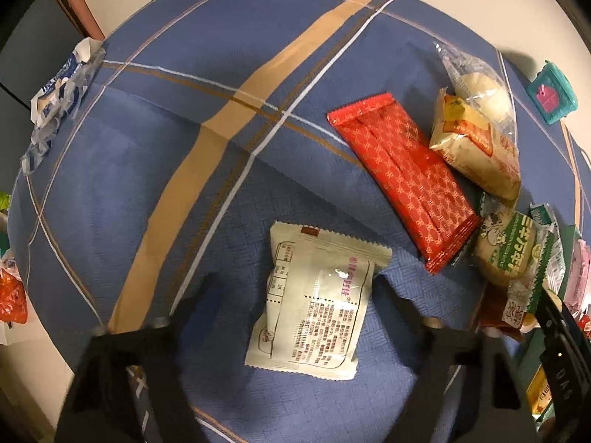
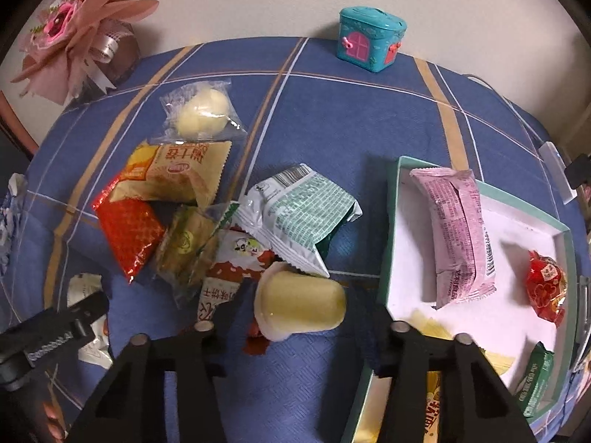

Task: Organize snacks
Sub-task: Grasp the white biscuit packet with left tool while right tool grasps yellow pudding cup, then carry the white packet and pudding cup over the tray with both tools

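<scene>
A white snack packet lies flat on the blue checked tablecloth. My left gripper points down over it, jaws apart; the packet sits between the fingers, with a gap on its left side. My right gripper is shut on a yellow jelly cup lying on its side at the edge of a snack pile. The pile holds a red packet, a cream-and-orange packet, a green-and-white packet and a clear-bagged bun. A teal-rimmed white box stands to the right.
In the box lie a pink packet, a red wrapped sweet and a green packet. A teal house-shaped tin and a pink bouquet stand at the back. A blue-and-white wrapper lies at the table's left edge.
</scene>
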Demonstrator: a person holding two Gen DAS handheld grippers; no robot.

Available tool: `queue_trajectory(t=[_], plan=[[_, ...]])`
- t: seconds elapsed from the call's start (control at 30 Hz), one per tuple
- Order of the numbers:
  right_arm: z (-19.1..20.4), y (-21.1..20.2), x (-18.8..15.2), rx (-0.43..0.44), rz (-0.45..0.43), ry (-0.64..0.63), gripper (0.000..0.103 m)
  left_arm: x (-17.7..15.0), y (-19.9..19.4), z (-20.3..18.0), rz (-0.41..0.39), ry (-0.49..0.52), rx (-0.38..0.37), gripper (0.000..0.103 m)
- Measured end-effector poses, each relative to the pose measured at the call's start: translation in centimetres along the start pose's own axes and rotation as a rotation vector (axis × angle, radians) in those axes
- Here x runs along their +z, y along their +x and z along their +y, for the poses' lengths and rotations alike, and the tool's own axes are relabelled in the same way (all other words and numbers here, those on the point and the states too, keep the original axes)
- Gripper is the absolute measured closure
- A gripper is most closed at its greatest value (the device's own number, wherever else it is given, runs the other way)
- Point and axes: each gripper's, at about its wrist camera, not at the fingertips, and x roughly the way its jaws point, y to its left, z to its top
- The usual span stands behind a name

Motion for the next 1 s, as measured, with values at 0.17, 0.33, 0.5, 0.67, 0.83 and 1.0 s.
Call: queue_trajectory(t=[0.17, 0.33, 0.5, 0.67, 0.83, 1.0], plan=[[-1.0, 0.2, 0.1, 0.009, 0.014, 0.030, 0.056, 0.0, 0.2, -0.1, 0.000, 0.003, -0.009, 0.043], [-1.8, 0.9, 0.0, -0.005, 0.023, 0.046, 0.064, -0.1, 0.3, -0.2, -0.008, 0.008, -0.004, 0.048], [-1.7, 0.8, 0.0, -0.011, 0.017, 0.036, 0.064, -0.1, 0.2, -0.7, -0.010, 0.014, 0.000, 0.049], [-1.9, 0.5, -0.4, 0.006, 0.023, 0.057, 0.064, 0.2, -0.6, -0.3, -0.014, -0.004, -0.030, 0.050], [-2.9, -0.4, -0.1, 0.044, 0.011, 0.090, 0.064, 0.8, -2.4, 0.0, -0.064, -0.023, -0.041, 0.050], [-4.0, -2.3, 0.5, 0.077, -0.031, 0.115, 0.064, 1.2, -5.0, 0.4, -0.130, -0.048, -0.057, 0.050]])
